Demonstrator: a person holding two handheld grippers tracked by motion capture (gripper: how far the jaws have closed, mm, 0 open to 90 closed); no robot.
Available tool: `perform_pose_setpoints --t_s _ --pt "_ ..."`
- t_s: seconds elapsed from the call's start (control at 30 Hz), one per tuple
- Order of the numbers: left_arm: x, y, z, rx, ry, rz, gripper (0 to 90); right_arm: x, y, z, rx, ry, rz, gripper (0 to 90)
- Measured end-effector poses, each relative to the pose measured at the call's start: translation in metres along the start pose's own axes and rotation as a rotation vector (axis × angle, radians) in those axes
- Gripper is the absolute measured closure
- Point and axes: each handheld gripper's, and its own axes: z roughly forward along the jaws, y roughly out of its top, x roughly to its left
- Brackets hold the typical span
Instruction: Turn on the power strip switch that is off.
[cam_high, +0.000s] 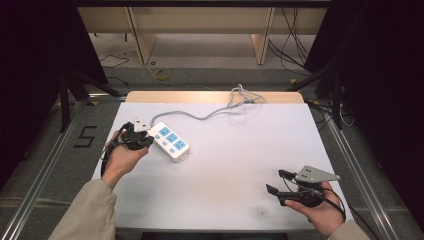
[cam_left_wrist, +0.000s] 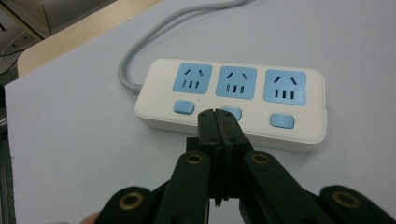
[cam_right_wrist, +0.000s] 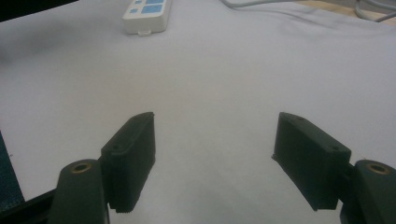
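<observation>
The power strip lies flat on the white table, in its far left part, three blue sockets and three blue switches facing up. Its grey cable runs off toward the far edge. My left gripper is right at the strip's near long side, jaws pressed together with nothing between them, their tips in front of the middle switch; I cannot tell whether they touch it. My right gripper hangs over bare table near the right, well apart from the strip, jaws spread wide and empty.
</observation>
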Motion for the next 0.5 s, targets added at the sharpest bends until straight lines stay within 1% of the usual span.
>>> perform_pose_setpoints --t_s 0.17,0.27,0.43,0.5 --pt "0.001 0.001 0.003 0.006 0.001 -0.001 89.9 0.0 0.0 0.0 0.001 0.001 0.0 29.9" --pt "0.002 0.002 0.006 0.014 0.005 0.005 89.9 0.0 0.0 0.0 0.001 0.001 0.0 29.9" --pt "0.005 0.003 0.01 0.014 0.008 -0.006 89.9 0.0 0.0 0.0 0.001 0.002 0.0 29.9" --pt "0.006 0.003 0.011 0.016 0.006 -0.003 89.9 0.0 0.0 0.0 0.0 0.002 0.0 29.9"
